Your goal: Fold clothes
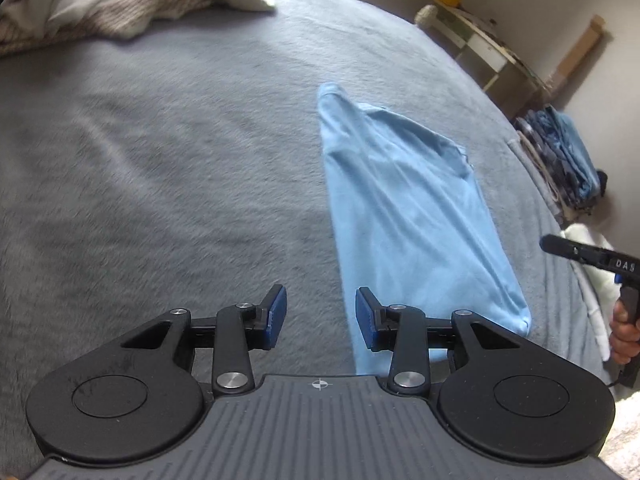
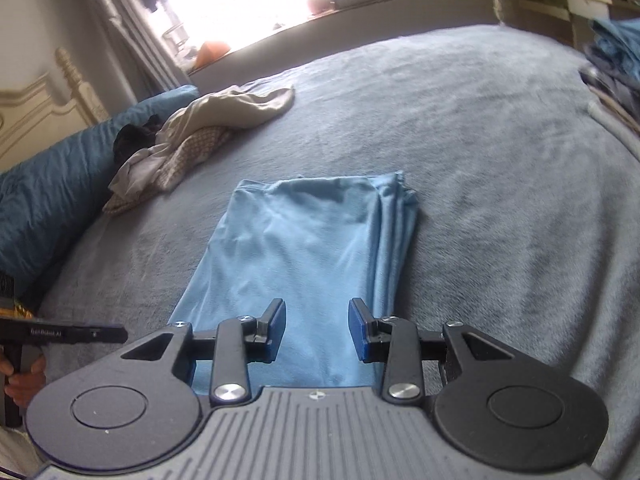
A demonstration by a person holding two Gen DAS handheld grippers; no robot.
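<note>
Light-blue cotton garment (image 2: 304, 264) lies as long folded strip on grey fleece bed (image 2: 500, 200). My left gripper (image 1: 321, 316) and right gripper (image 2: 317, 330): fingers wide apart, empty, near end. If halving: pinch both near corners evenly, lay flush.

The left gripper (image 1: 321, 318) is held with its jaws spread wide, the two blue pads (image 1: 277, 317) facing each other across an empty gap, nothing pinched between them. The right gripper (image 2: 317, 330) is posed the same way, jaws parted and its blue pads (image 2: 277, 330) clear of any contact. At the right edge of the left wrist view, a hand (image 1: 625, 330) wraps the handle of the other tool, well off to that side. At the left edge of the right wrist view, another hand (image 2: 22, 378) grips the opposite handle.
</note>
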